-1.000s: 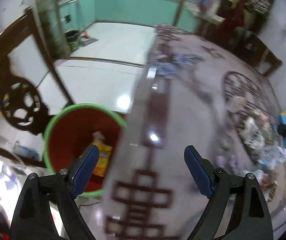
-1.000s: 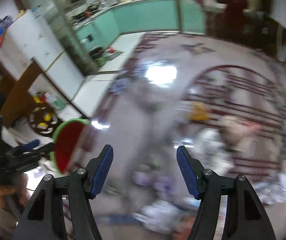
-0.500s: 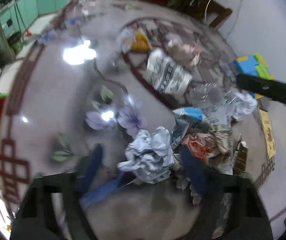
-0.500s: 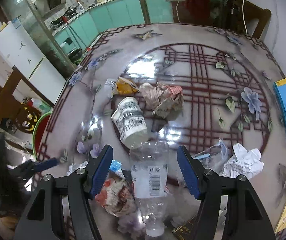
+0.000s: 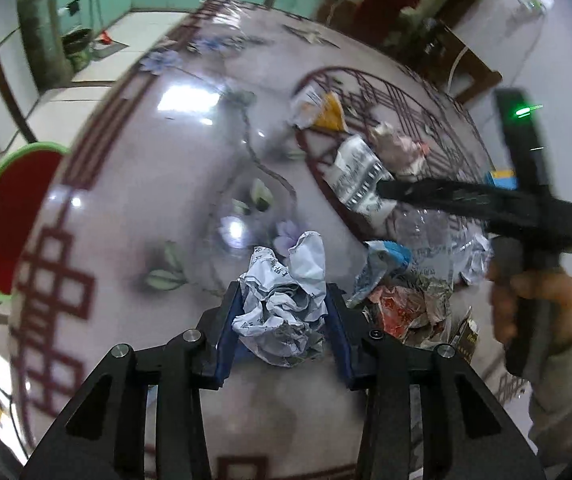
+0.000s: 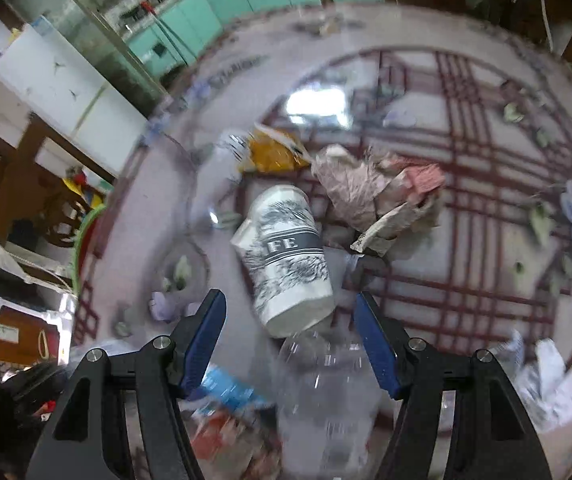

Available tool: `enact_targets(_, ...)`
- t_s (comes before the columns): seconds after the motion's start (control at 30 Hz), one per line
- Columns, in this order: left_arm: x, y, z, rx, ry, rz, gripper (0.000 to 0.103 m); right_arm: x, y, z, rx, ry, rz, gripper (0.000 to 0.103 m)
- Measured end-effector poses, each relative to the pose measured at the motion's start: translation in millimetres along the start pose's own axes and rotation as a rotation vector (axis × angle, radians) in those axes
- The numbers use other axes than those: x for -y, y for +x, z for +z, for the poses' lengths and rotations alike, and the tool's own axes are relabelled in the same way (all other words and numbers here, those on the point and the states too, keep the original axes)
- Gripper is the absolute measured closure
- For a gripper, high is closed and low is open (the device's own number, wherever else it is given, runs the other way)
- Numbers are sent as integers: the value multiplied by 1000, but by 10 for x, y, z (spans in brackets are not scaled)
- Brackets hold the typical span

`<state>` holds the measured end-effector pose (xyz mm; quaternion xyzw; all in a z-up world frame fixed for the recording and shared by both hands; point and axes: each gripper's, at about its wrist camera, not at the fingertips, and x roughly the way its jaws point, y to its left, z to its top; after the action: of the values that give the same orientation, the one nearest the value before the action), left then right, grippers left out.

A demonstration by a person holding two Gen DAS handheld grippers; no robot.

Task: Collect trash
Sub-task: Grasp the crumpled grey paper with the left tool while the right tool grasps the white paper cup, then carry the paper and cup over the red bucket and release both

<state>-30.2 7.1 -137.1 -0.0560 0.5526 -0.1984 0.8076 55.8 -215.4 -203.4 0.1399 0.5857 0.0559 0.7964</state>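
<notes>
now the left gripper (image 5: pixel 284 320) is clamped on a crumpled white printed paper ball (image 5: pixel 286 300) near the table's (image 5: pixel 134 208) front edge, bare tabletop to its left. the right gripper (image 6: pixel 290 332) is spread wide over a clear plastic bottle (image 6: pixel 326 392), its pads not touching; paper cup (image 6: pixel 286 260) just beyond.

The left gripper (image 5: pixel 284 322) is closed, both pads pressing what sits between them. The right gripper (image 6: pixel 290 334) hangs with jaws spread wide, the right hand (image 5: pixel 534 304) gripping its handle.
</notes>
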Motion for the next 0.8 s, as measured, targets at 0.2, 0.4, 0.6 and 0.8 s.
enact_targets(0.2,-76,-123,-24,32,-46,33,64,34,196,48,-20,8,32,55)
enact_targets(0.4,-149,-240,95,64,-62,62,64,-180,-352,-9,132,-20,72,55)
enact_targets(0.6,-164,-344,257,95,-41,64,64,-388,-898,-65,253,-32,86,55)
enact_targets(0.8,-228,-434,363,116,-9,86,64,-568,-1187,-101,308,-34,75,55)
